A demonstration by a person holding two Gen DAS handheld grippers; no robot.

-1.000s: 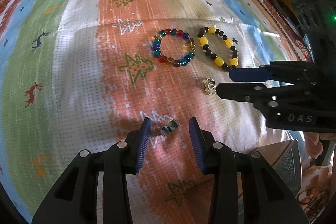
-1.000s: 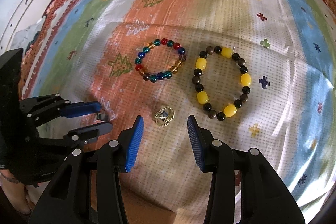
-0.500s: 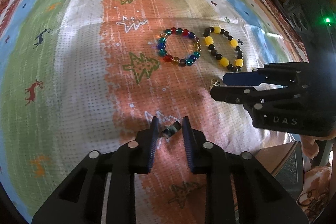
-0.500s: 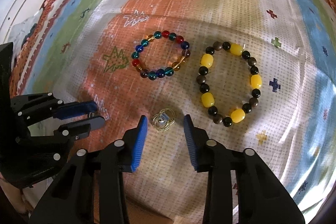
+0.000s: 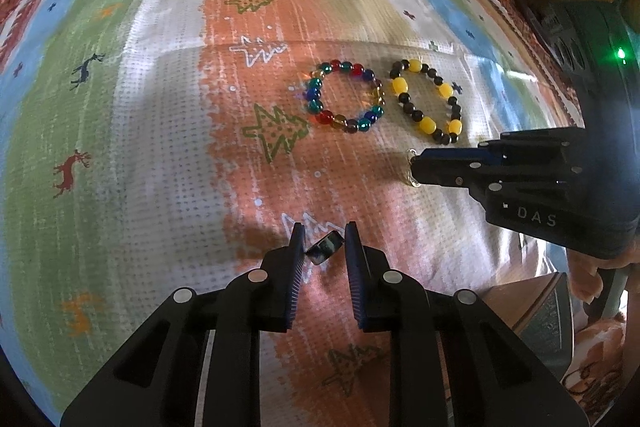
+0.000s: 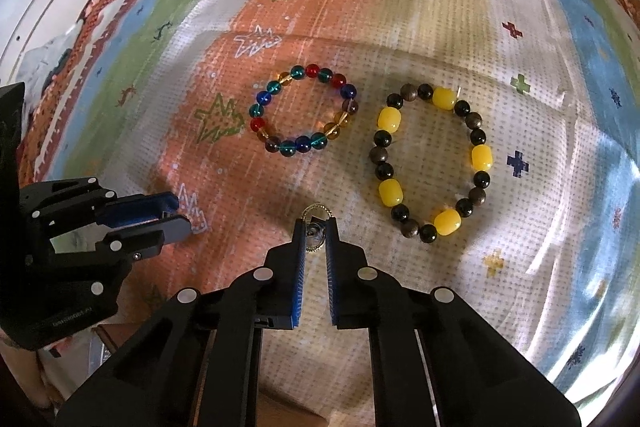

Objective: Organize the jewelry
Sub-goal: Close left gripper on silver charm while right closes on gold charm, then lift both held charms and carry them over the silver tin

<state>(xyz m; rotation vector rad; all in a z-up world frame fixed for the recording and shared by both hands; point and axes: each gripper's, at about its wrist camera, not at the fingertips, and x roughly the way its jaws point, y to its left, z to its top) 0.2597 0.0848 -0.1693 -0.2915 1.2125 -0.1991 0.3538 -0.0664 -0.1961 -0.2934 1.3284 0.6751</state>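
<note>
A dark metal ring (image 5: 326, 247) stands on edge on the patterned cloth (image 5: 160, 147), and my left gripper (image 5: 325, 233) is shut on it, pads against both sides. My right gripper (image 6: 315, 227) is shut on a small gold ornament (image 6: 316, 209), whose top loop pokes out past the fingertips. Beyond both lie a bracelet of coloured glass beads (image 6: 312, 71) (image 5: 326, 117) and, to its right, a yellow-and-black bead bracelet (image 6: 390, 119) (image 5: 427, 125). In the right wrist view my left gripper (image 6: 182, 215) sits low on the left, hiding its ring. In the left wrist view my right gripper (image 5: 416, 167) covers most of the gold ornament (image 5: 411, 153).
Cloth with tree and deer motifs stretches far to the left and back. A dark device with a green light (image 5: 600, 47) stands at the right edge. Low on the right are a brown box-like object (image 5: 540, 307) and a person's hand (image 5: 588, 267).
Both grippers have closed: the left pads came together on the dark ring and the right pads on the gold ornament. Neither hand has shifted much.
</note>
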